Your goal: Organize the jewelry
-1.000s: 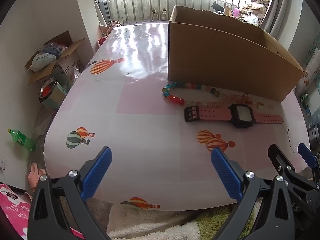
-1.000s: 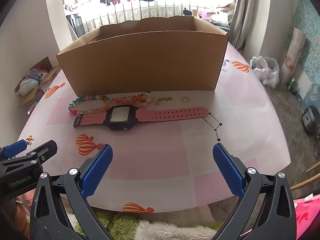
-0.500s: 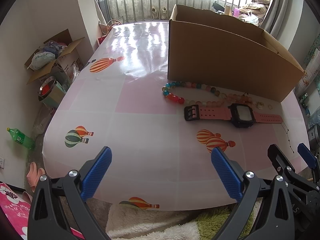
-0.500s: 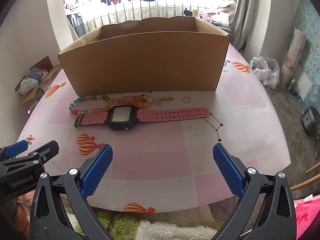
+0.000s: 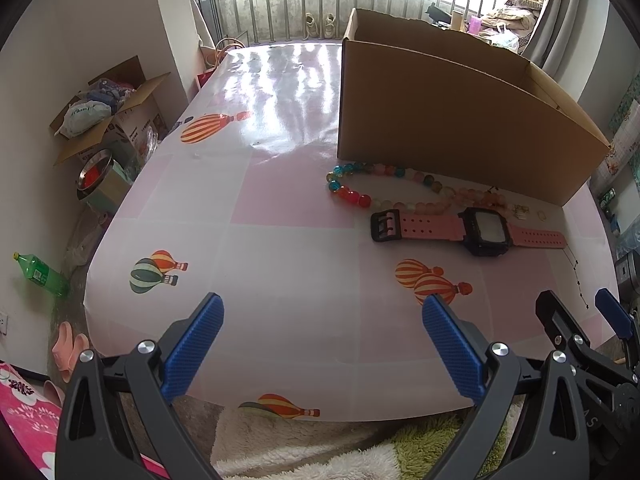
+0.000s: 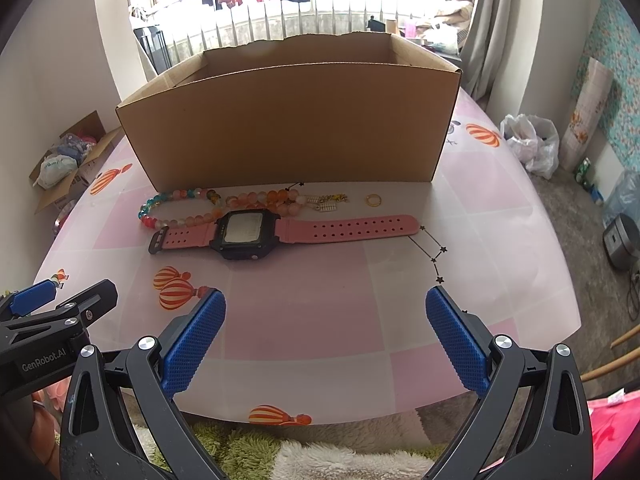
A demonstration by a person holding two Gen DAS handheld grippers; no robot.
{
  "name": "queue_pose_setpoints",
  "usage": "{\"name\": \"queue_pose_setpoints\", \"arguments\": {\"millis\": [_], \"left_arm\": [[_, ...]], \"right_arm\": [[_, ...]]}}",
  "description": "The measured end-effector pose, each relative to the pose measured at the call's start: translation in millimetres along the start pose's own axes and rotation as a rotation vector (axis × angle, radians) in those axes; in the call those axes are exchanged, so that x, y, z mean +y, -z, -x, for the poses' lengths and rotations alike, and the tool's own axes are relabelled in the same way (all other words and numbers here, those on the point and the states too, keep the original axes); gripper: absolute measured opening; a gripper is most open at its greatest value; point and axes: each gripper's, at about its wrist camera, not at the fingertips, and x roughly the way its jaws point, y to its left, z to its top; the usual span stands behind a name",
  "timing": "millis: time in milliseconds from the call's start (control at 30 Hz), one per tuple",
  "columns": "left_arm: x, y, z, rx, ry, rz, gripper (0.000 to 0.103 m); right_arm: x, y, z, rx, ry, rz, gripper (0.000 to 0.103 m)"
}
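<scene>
A pink-strapped watch (image 6: 280, 232) (image 5: 468, 232) lies flat in front of an open cardboard box (image 6: 288, 124) (image 5: 452, 120). Behind it a multicoloured bead bracelet (image 6: 176, 208) (image 5: 360, 188) and a peach bead bracelet (image 6: 272, 198) rest against the box front. A small gold chain piece (image 6: 330, 202), a gold ring (image 6: 373, 200) and a thin black star chain (image 6: 434, 250) lie to the right. My right gripper (image 6: 325, 336) hovers open over the table's near edge, empty. My left gripper (image 5: 322, 344) is open and empty too, left of the watch.
The table (image 6: 320, 304) wears a glossy pink-and-white cloth with balloon prints. On the floor to the left are a cardboard carton (image 5: 104, 116), a metal bowl (image 5: 94, 172) and a green bottle (image 5: 40, 276). White bags (image 6: 532, 144) lie to the right.
Both grippers have crept slightly forward toward the jewelry; nothing on the table has moved and both stay open.
</scene>
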Motion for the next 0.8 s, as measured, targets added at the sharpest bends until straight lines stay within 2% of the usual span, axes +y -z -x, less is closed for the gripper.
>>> {"name": "queue_pose_setpoints", "arguments": {"millis": [800], "left_arm": [[2.3,-2.6,0.4,0.005,-0.001,0.008,0.097]], "right_arm": [[-0.8,0.1,0.4,-0.007,0.003,0.006,0.096]]}}
